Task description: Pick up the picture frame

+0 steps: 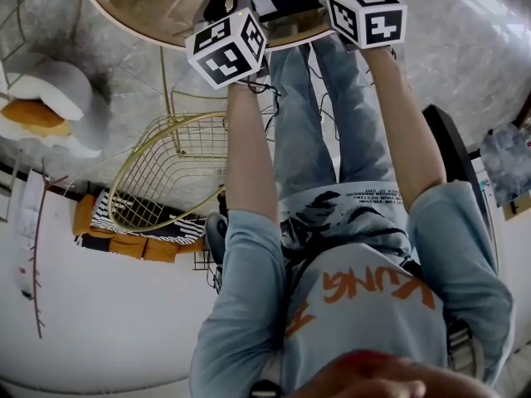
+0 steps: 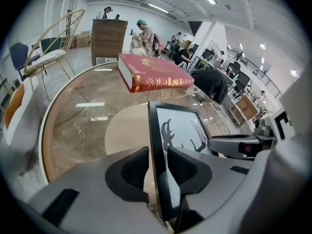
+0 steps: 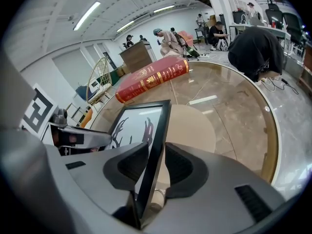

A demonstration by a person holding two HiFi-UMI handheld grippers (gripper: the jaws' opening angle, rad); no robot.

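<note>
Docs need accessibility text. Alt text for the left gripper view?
The left gripper has its open jaws either side of the edge of a black frame with an antler print, standing on a round table. A red book lies beyond it, and the right gripper is at the frame's far edge.

A round table (image 2: pixel 73 130) carries everything here. Its top is glossy and marbled brown, with a pale cream rim, and ceiling lights reflect in it. A thick red book (image 2: pixel 156 74) with gilt lettering lies flat on the far side. At the centre shows a pale beige disc (image 2: pixel 124 130) — on the surface or under it, one cannot tell. Nearer, the picture frame (image 2: pixel 183 130) stands upright on edge — its foot is hidden.
</note>
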